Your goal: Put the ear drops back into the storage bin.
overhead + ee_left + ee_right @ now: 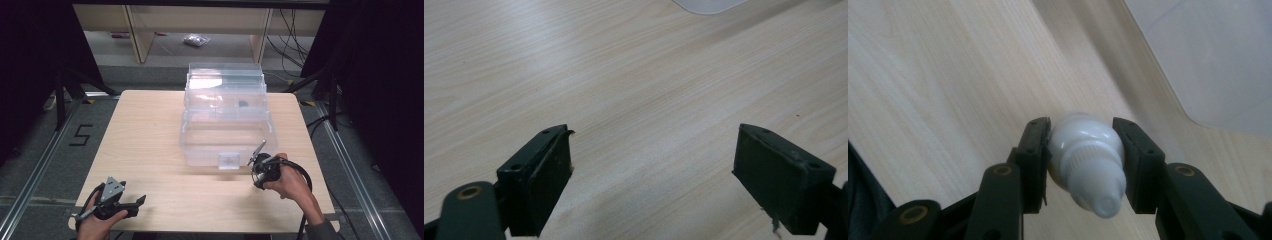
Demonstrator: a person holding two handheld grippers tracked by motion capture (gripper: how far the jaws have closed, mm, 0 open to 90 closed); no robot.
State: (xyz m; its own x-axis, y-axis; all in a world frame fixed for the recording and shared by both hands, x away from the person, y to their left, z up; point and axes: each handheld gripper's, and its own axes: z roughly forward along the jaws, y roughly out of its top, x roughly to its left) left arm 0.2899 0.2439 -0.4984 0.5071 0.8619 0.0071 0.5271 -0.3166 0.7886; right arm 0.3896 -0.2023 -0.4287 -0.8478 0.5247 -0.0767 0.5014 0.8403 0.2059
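Left gripper (131,206) sits at the lower left of the table (150,135) near its front edge, jaws spread wide over bare wood. Right gripper (1082,165) — lower right, beside the clear box (226,117) — clamps a small white bottle (1088,162). Grey floor surrounds the table.

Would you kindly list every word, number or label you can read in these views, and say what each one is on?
"5": black digit marked on the grey floor left of the light wooden table.
Small white plastic bottle in the right hand-held gripper: no print shows.
Clear plastic storage box: no readable label.
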